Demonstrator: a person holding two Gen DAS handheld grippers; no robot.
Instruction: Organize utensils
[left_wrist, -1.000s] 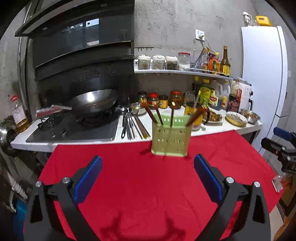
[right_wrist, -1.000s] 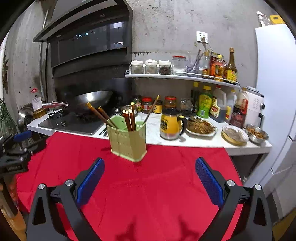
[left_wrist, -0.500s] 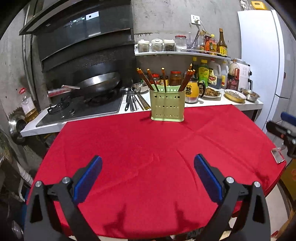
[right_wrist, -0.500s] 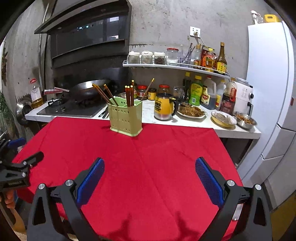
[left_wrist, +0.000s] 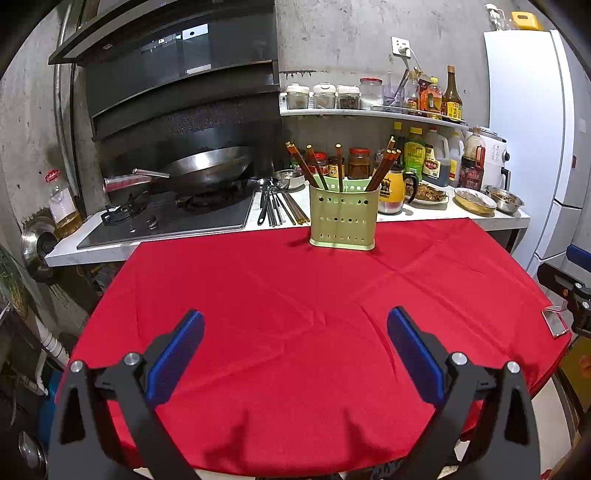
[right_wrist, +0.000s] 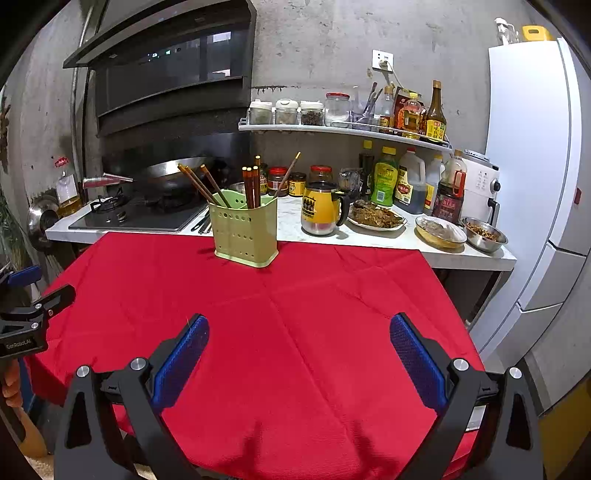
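Everything I place here is relative to the green utensil holder (left_wrist: 343, 218), which stands upright at the far edge of the red tablecloth (left_wrist: 295, 314), right where the cloth meets the white counter (left_wrist: 424, 214).

Far to its left I see the gas stove (left_wrist: 177, 218) with a steel wok (left_wrist: 210, 170) on it, handle pointing away from the holder. Just left of the holder, loose utensils (left_wrist: 279, 206) lie flat on the counter beside the stove: dark ladles or spoons and some chopsticks.

Inside the holder, brown chopsticks (left_wrist: 317, 166) lean out to both sides, some near upright.

My left gripper (left_wrist: 295, 350) hangs over the near part of the cloth, well short of the holder, its blue pads spread wide with nothing between them.

Just right of the holder and behind it sits a yellow mug (right_wrist: 321, 210) on the counter, then a plate of food (right_wrist: 375, 218) and two bowls (right_wrist: 461, 232) farther right. Sauce bottles (right_wrist: 399, 181) stand along the wall behind those.

My right gripper (right_wrist: 299, 354) also hovers over the near cloth, well apart from the holder, fully open and empty.
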